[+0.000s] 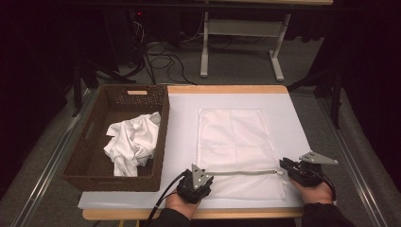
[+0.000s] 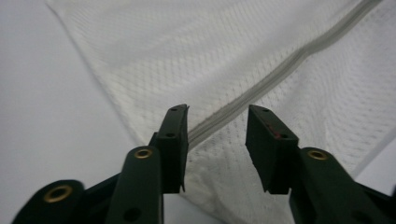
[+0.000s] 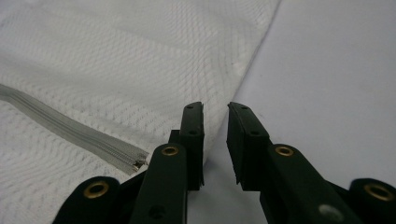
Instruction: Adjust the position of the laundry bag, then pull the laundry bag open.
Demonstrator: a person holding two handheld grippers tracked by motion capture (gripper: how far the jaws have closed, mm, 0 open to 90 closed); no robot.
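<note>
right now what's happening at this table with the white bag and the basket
A person holds a gripper in each hand at the near edge of a white mesh laundry bag lying flat on the table. The left gripper sits at the left end of the zipper, the right gripper at the other end. Both have open jaws with nothing clamped. A crumpled white garment lies in the brown basket on the left.

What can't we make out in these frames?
- Zipper pull: high view, too small; right gripper view, the right gripper covers that end.
- White cloth in the basket: crumpled, kind unclear.
- Mesh bag contents: not readable through the mesh.
</note>
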